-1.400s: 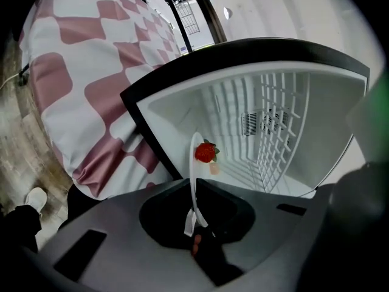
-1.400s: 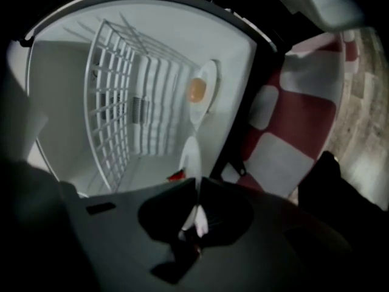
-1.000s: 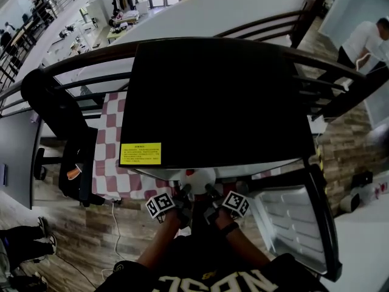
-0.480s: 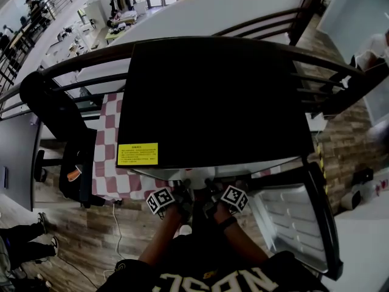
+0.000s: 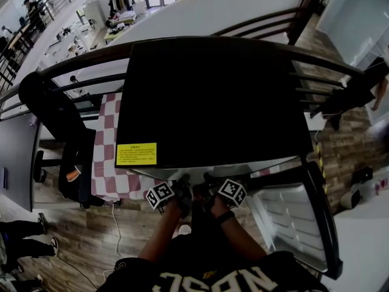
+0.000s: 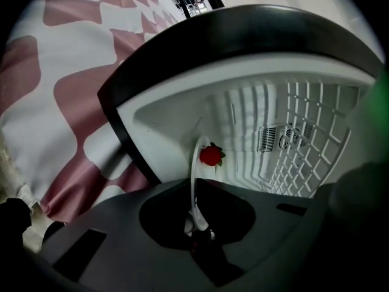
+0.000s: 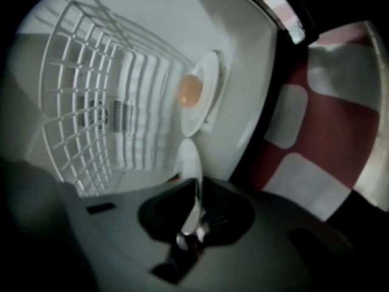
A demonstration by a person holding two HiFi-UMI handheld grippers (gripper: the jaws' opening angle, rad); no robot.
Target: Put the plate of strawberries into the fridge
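While it's held right at the open front of the fridge, the plate has the jaws of the left gripper clamped on one side of its rim and those of the right gripper clamped on the other. Its far edge pokes into the fridge, with a strawberry showing against the white inside wall. The door stands open to the fridge's right.

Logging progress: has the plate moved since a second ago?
Yes. The plate went further in under the black top of the fridge, which now hides most of it in the head view.
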